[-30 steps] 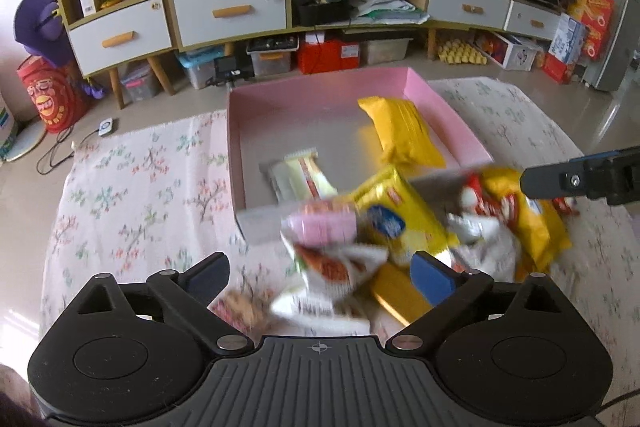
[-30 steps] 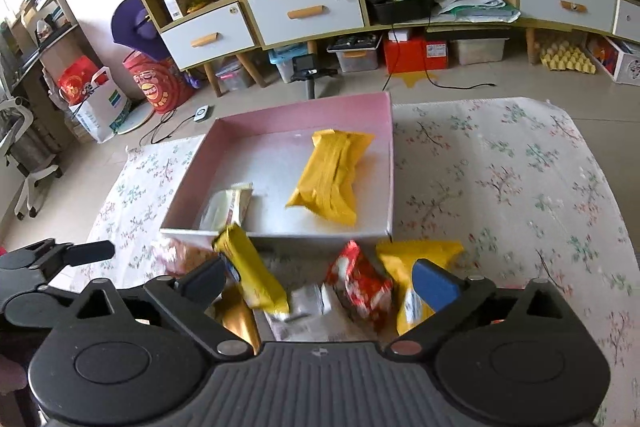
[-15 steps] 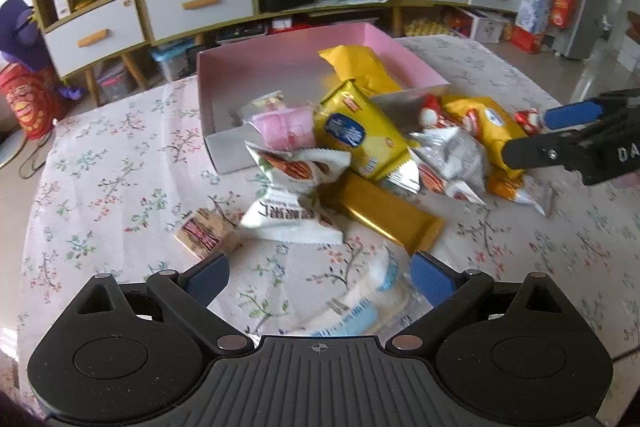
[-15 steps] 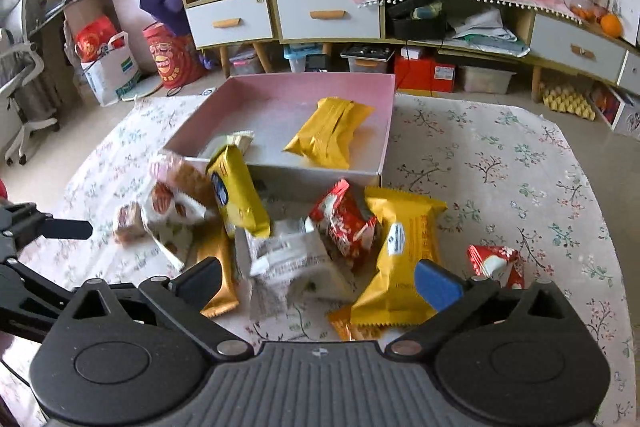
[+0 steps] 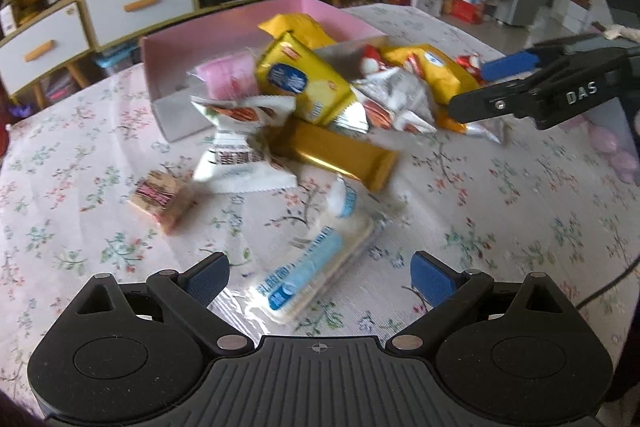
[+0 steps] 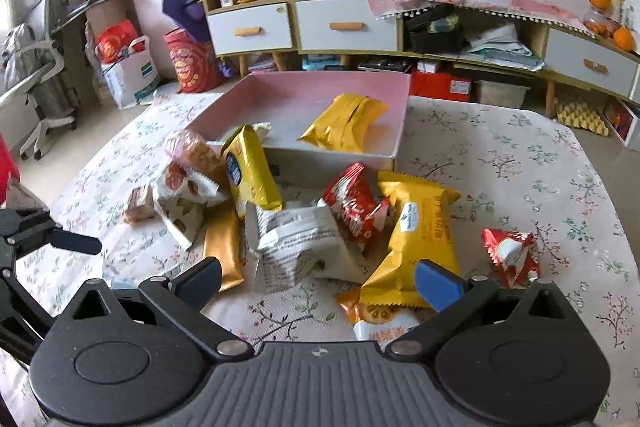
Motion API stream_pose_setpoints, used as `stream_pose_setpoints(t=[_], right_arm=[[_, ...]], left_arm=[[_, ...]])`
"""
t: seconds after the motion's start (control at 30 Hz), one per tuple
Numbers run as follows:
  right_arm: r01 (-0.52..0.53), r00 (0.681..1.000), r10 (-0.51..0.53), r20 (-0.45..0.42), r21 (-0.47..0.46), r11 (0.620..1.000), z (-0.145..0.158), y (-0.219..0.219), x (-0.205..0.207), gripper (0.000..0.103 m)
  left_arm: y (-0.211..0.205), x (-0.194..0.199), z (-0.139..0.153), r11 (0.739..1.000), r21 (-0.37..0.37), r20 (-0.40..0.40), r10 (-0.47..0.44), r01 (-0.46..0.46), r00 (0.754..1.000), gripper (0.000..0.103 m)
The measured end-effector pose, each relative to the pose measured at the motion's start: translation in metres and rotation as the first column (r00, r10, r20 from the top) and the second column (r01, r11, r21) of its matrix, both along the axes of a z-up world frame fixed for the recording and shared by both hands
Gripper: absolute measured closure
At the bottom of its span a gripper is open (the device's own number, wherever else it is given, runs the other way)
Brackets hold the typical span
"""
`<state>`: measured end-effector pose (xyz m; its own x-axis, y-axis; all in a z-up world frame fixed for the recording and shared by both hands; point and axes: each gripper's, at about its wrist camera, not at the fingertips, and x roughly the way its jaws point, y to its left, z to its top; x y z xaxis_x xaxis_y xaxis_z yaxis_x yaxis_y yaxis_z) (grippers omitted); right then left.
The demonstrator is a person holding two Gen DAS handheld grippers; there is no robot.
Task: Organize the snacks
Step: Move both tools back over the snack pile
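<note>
- Left gripper (image 5: 319, 277) gapes wide, holds nothing; blue-striped clear packet (image 5: 310, 273) lies right between its fingers, long axis roughly along the reach.
- Right gripper (image 6: 318, 277) also spread, empty, over the snack heap (image 6: 304, 219) before the pink box (image 6: 316, 115).
- Left nearer that packet.

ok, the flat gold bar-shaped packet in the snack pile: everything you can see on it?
The flat gold bar-shaped packet is a long, shiny metallic foil wrapper, apparently sealed; no print is legible. It lies flat on the floral tablecloth, outside the pink box. A white crimped snack bag and a yellow pouch with a blue label overlap its far end. Neither gripper touches it.
</note>
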<state>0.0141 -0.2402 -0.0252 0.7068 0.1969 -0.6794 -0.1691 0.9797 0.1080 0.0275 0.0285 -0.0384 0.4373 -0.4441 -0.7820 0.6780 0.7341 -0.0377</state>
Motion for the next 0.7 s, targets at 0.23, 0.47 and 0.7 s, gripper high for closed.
stream_pose_setpoints(t=[0.23, 0.47, 0.7], right_arm=[[-0.054, 0.999, 0.054, -0.010, -0.051, 0.997, -0.006, 0.011, 0.000, 0.019], [-0.070, 0.997, 0.069, -0.015, -0.073, 0.995, -0.013, 0.018, 0.009, 0.019], [-0.083, 0.996, 0.081, -0.024, -0.110, 0.990, -0.021, 0.028, 0.024, 0.019]], left_arm=[[-0.005, -0.001, -0.007, 0.998, 0.031, -0.005, -0.048, 0.048, 0.999, 0.005], [-0.007, 0.000, -0.008, 0.997, 0.058, 0.005, -0.043, 0.043, 0.999, 0.007], [-0.006, 0.006, -0.009, 0.998, 0.065, 0.011, -0.026, 0.025, 1.000, 0.014]])
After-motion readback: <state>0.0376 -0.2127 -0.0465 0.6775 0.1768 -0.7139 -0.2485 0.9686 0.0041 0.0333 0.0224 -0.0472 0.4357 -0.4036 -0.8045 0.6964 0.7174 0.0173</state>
